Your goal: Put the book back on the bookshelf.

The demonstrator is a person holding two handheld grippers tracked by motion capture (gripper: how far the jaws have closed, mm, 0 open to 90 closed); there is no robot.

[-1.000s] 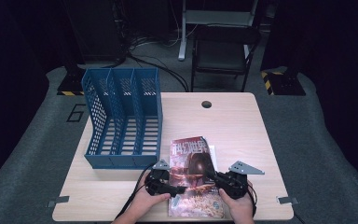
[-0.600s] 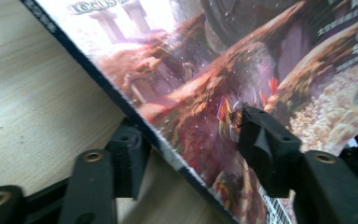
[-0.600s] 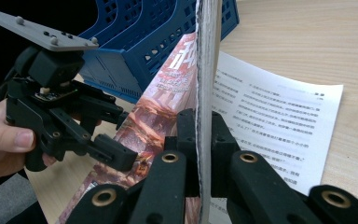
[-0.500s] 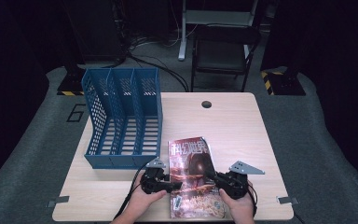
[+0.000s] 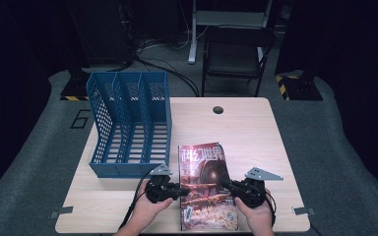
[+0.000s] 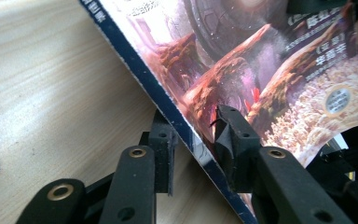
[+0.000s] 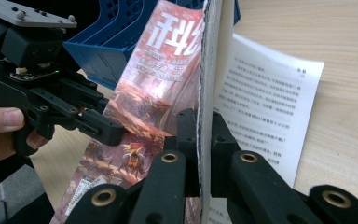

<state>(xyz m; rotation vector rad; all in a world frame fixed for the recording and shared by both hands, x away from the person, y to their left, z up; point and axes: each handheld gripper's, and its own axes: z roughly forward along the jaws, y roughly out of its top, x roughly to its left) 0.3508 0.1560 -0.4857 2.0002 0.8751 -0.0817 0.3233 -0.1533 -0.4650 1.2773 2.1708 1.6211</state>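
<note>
Wood surface (image 5: 246, 132) carries my blue rack (image 5: 128, 123) far left; black chair (image 5: 236, 54) beyond. My right claw (image 7: 199, 140) clamps the magazine (image 5: 204, 187); my left claw (image 6: 193, 140) has been closing around its spine.

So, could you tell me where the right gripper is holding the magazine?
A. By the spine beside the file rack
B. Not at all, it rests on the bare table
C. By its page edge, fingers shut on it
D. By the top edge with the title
C: in the right gripper view the right gripper has its fingers pressed on either side of the magazine at its stacked page edge, with one loose page lying on the table.
</note>
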